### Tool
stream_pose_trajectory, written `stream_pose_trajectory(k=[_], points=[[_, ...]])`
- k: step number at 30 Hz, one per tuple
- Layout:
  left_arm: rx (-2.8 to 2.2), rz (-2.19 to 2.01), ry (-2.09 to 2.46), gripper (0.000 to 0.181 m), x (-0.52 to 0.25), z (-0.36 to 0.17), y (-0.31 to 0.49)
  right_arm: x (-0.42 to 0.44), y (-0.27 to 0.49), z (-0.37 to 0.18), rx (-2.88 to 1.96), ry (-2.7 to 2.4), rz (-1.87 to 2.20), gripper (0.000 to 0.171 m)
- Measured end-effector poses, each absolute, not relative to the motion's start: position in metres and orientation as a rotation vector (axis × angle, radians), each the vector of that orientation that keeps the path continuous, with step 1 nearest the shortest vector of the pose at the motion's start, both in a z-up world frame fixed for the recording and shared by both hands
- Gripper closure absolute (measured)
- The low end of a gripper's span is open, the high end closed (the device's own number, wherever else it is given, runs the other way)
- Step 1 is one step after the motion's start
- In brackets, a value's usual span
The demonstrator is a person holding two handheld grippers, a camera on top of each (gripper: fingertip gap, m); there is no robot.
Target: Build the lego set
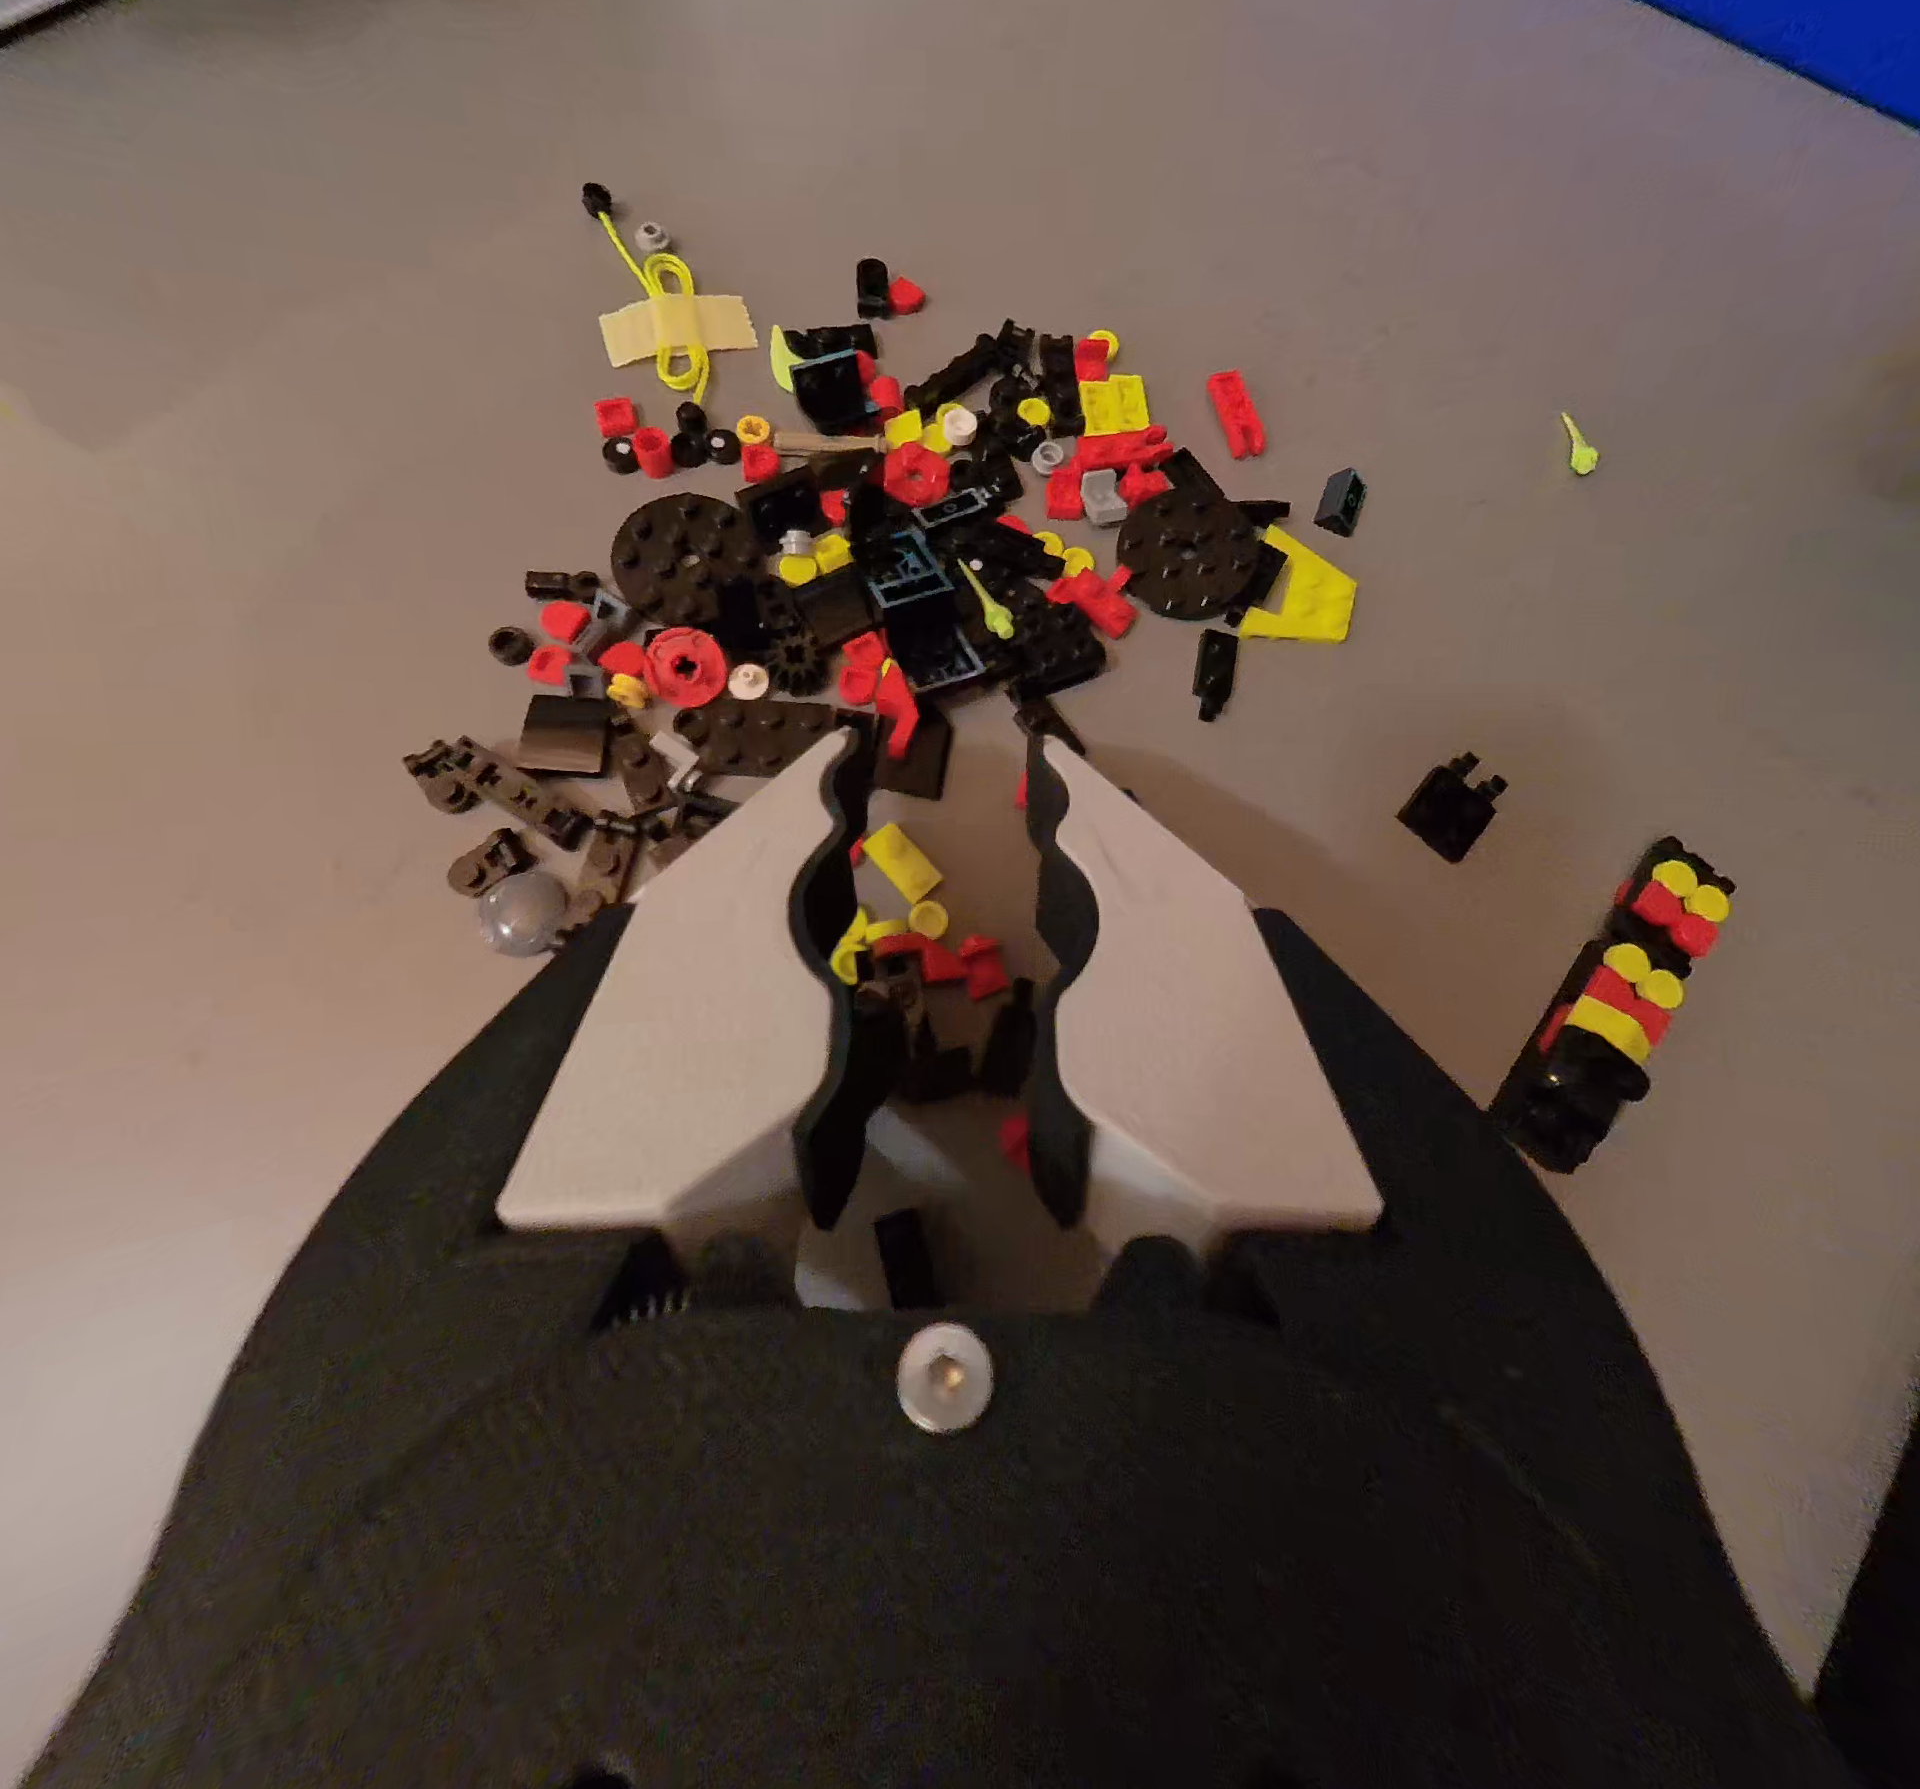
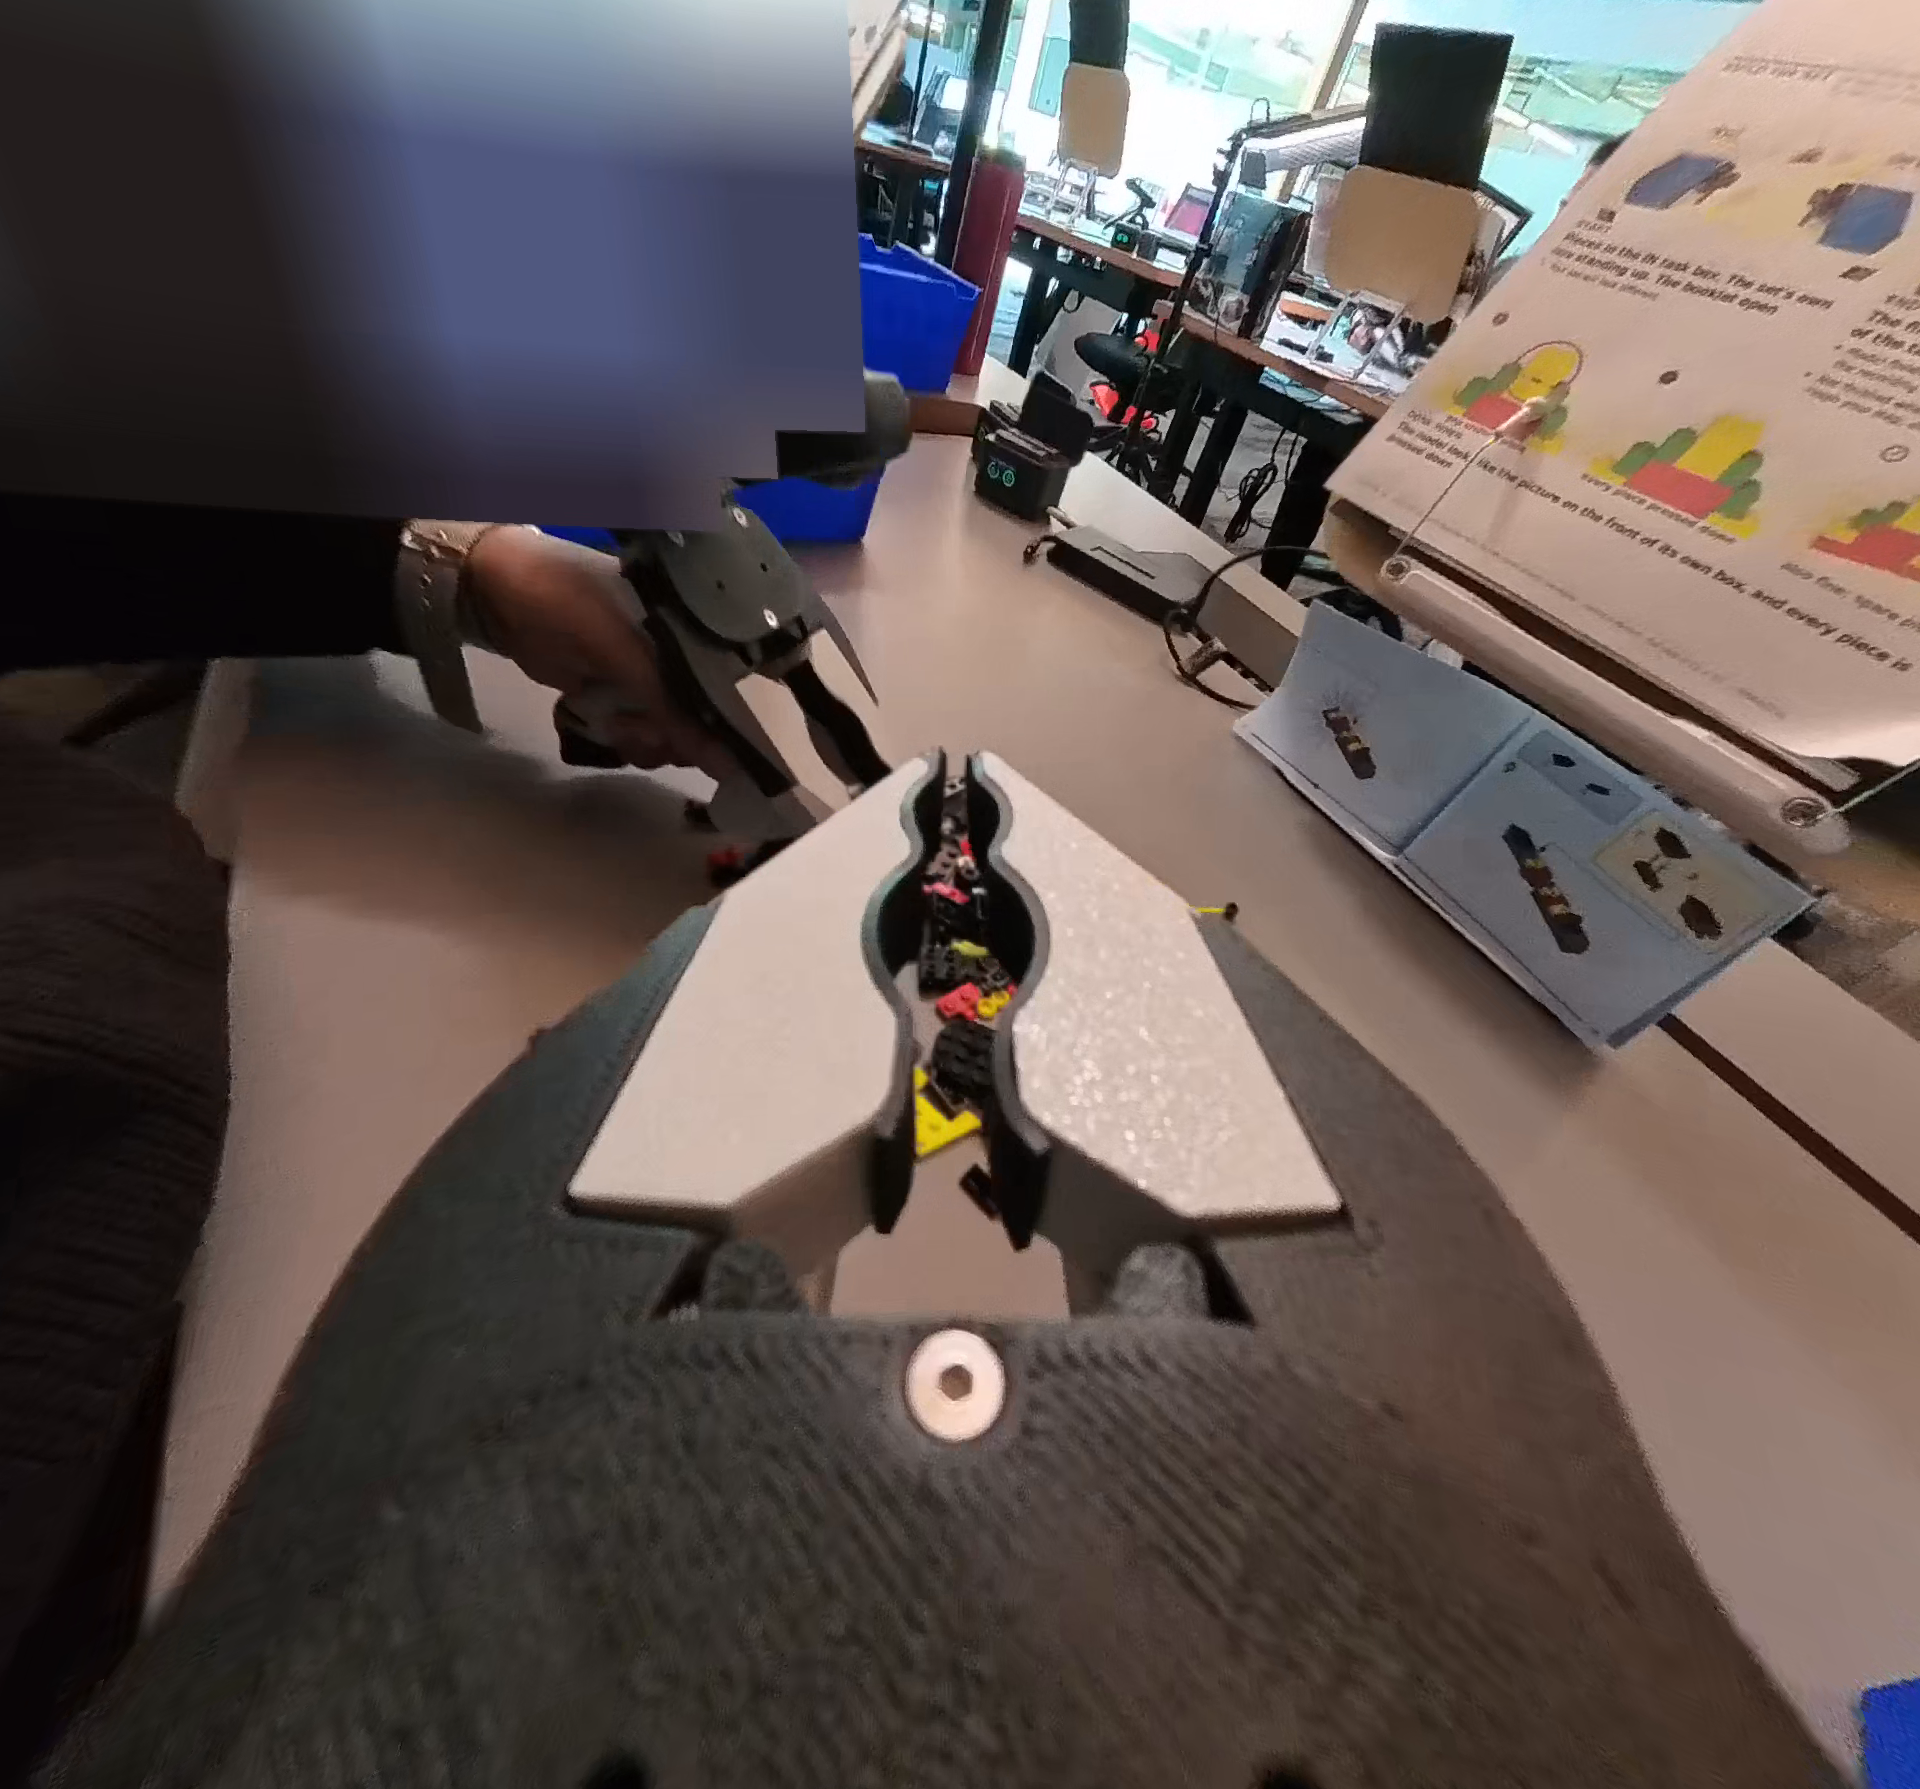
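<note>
A pile of loose black, red and yellow lego pieces (image 1: 883, 555) lies on the grey table (image 1: 1247, 181). My left gripper (image 1: 945, 752) is open and empty, its tips over the near edge of the pile. A part-built model (image 1: 1616, 1001), a black bar with red and yellow pieces on top, lies to the right, with a single black piece (image 1: 1449, 804) near it. In the right wrist view my right gripper (image 2: 956, 768) has its jaws almost together with a thin gap. I cannot tell whether it pinches anything. Pile pieces (image 2: 961, 991) show between its fingers. A hand holds the left gripper (image 2: 831, 794) just beyond.
An open light-blue instruction booklet (image 2: 1507, 835) lies to the right, below a propped white instruction board (image 2: 1662, 389). Blue bins (image 2: 904, 316), a black device (image 2: 1023, 461) and a cabled box (image 2: 1226, 596) stand at the back. A taped yellow string (image 1: 675, 326) lies beyond the pile. About 20 centimetres separates my left fingertips from my right.
</note>
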State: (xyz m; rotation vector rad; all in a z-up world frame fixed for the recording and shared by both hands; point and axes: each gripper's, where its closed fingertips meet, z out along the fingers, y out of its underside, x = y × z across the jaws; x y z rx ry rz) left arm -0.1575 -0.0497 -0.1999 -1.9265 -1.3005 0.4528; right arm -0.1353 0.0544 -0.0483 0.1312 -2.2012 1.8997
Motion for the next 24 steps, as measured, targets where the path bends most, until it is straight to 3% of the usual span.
stream_pose_trajectory(k=[18,24], points=[[-2.140,0.452,-1.214,0.144,-0.172,-0.216,-0.037,-0.169,0.057,-0.085,-0.635,-2.532,2.336,0.162],[-2.125,0.428,-1.250,0.144,-0.170,-0.218,-0.044,-0.178,0.060,-0.091,-0.678,-2.527,2.320,0.163]])
